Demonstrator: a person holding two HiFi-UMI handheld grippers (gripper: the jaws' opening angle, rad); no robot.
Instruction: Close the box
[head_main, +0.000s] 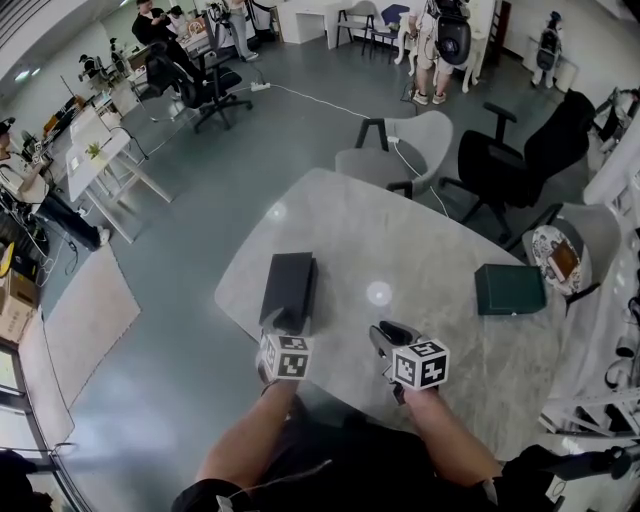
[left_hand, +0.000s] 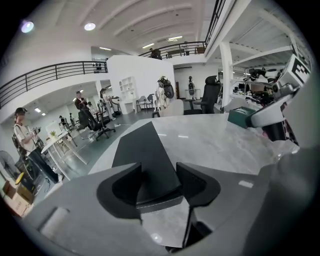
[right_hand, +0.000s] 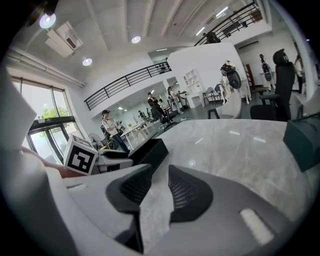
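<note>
Left tool (head_main: 284, 322) jaws apart, right tool (head_main: 385, 338) jaws apart, both angled downward

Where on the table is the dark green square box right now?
In the head view, the dark green square box lies near the right edge of the pale marble table, well apart from the long black box on the left.

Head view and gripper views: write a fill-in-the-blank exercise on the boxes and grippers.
The black box lies nearest the ___ gripper.
The other box by the table's right edge is ___ in colour.
The right gripper's jaws stand apart with ___ between them.
The left gripper's open jaws flank the end of the ___ box.
Missing words: left; green; nothing; black.
</note>
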